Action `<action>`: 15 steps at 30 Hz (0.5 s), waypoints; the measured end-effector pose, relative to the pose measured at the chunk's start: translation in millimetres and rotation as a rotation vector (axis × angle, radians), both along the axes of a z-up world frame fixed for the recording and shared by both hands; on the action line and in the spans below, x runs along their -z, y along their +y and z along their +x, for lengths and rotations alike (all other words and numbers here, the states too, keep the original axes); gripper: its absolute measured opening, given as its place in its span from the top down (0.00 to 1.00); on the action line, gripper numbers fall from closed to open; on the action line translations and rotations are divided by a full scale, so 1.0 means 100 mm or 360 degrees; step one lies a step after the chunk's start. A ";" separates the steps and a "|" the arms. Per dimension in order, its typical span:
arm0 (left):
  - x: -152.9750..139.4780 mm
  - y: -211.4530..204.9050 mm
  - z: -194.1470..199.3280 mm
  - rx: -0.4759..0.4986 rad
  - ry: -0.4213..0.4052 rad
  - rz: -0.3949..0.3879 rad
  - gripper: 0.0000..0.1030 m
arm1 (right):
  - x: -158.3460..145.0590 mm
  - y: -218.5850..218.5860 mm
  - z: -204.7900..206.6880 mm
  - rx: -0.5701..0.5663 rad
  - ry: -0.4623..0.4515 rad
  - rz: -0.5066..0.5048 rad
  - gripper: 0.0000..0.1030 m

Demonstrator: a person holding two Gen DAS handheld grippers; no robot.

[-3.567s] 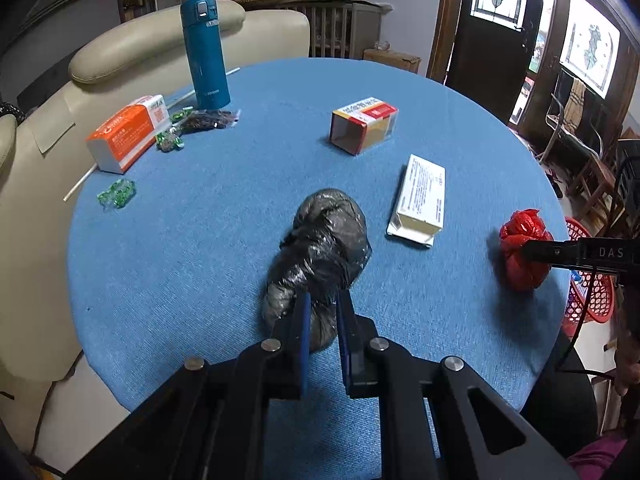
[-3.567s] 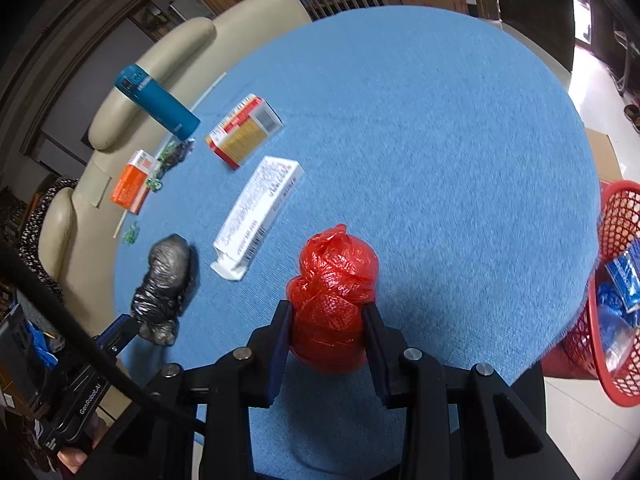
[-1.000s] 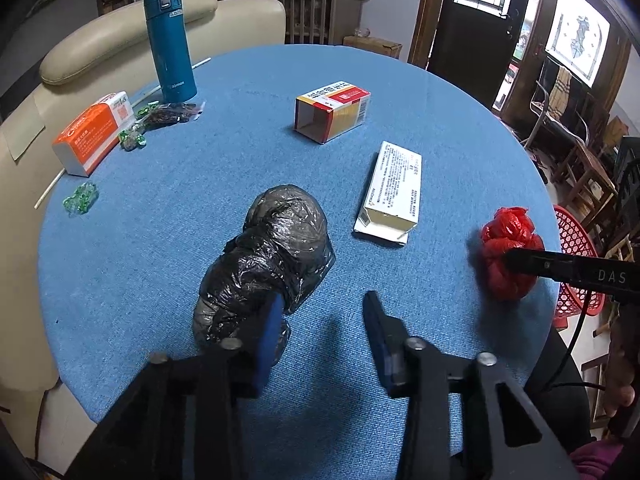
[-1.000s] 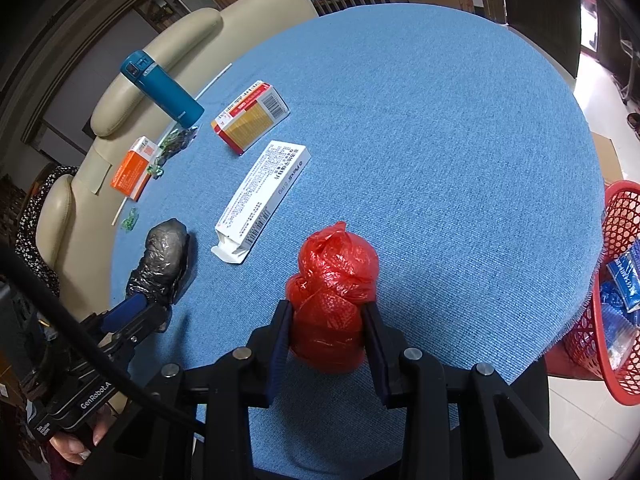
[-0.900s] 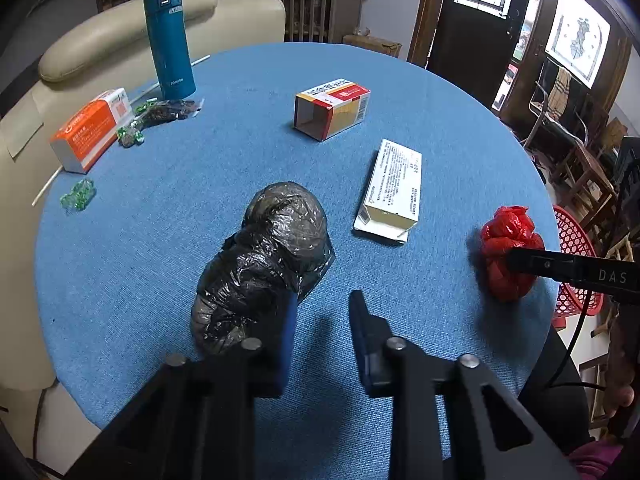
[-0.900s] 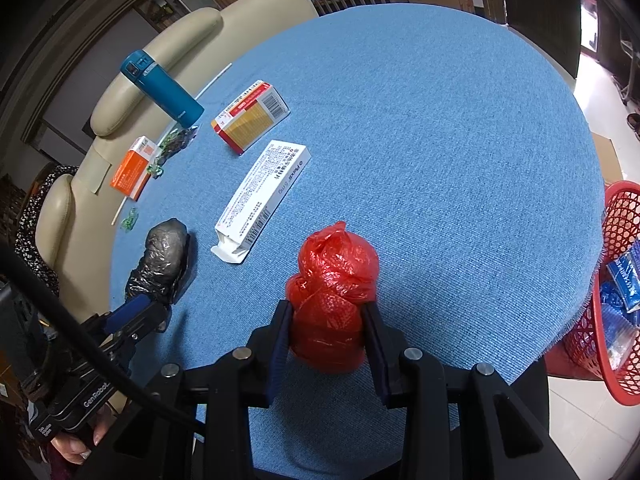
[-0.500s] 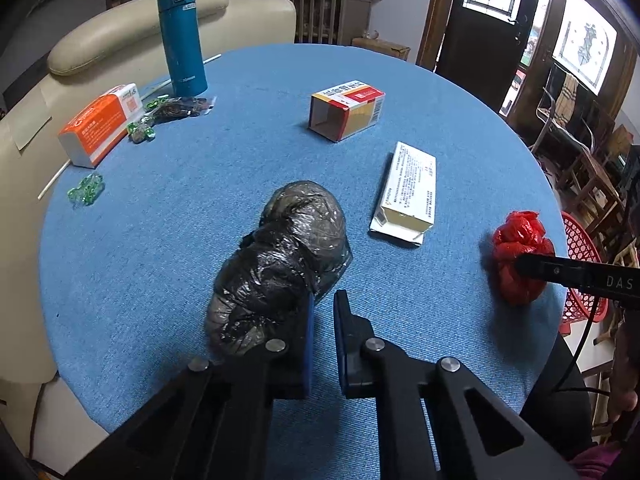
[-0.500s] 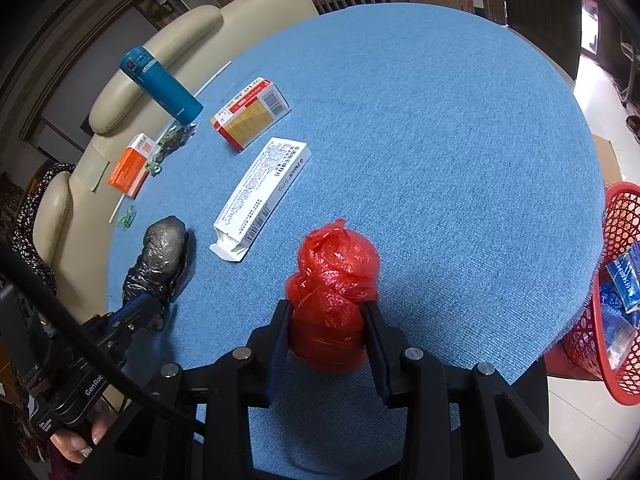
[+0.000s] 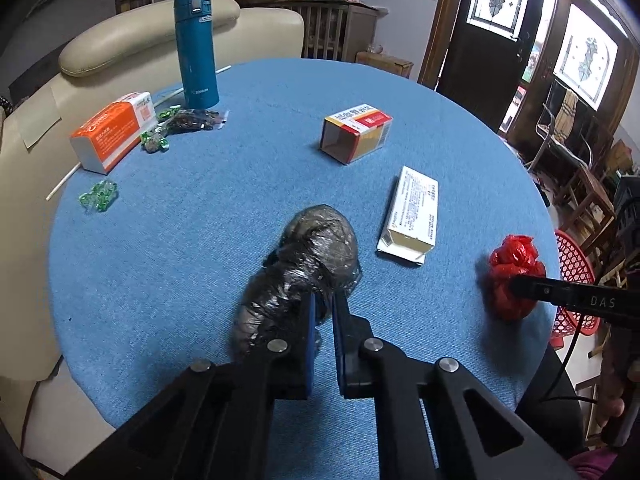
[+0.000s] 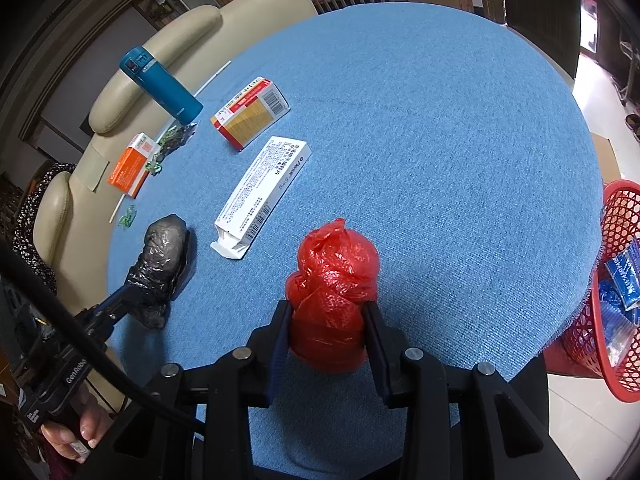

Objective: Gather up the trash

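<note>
A knotted black plastic trash bag [image 9: 308,264] lies on the round blue table [image 9: 240,184]. My left gripper [image 9: 323,312] is shut on its near end; the bag also shows in the right wrist view [image 10: 162,256]. My right gripper [image 10: 326,320] is shut on a knotted red plastic bag [image 10: 334,288], which rests near the table's front right edge and also shows in the left wrist view [image 9: 514,270]. A red mesh basket [image 10: 616,296] with blue packets stands on the floor to the right of the table.
On the table lie a long white box [image 9: 412,212], a red and yellow box [image 9: 356,130], an orange box [image 9: 110,134], green wrappers [image 9: 98,196], a dark wrapper [image 9: 192,118] and a standing teal flask [image 9: 196,50]. A cream sofa [image 9: 140,40] lies behind.
My left gripper opened, then closed again on the near end of the black bag. My right gripper has stayed shut on the red bag without moving.
</note>
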State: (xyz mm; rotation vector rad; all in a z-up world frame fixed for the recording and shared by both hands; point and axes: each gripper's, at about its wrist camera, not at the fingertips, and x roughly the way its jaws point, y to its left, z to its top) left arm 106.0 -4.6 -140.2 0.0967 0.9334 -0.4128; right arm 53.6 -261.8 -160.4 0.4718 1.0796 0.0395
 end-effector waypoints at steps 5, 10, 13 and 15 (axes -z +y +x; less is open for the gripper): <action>0.00 0.10 0.03 -0.0025 0.0002 -0.0017 0.91 | 0.01 0.00 0.02 -0.0002 -0.0004 0.0006 0.63; 0.03 0.11 0.03 -0.0014 0.0034 -0.0037 0.91 | 0.01 0.00 0.02 -0.0003 -0.0003 0.0007 0.63; 0.04 0.09 0.02 0.0008 0.0058 -0.0048 0.90 | 0.01 0.00 0.02 -0.0002 0.0000 0.0007 0.63; 0.04 0.07 0.02 0.0016 0.0061 -0.0046 0.81 | 0.01 0.00 0.02 -0.0001 0.0001 0.0008 0.63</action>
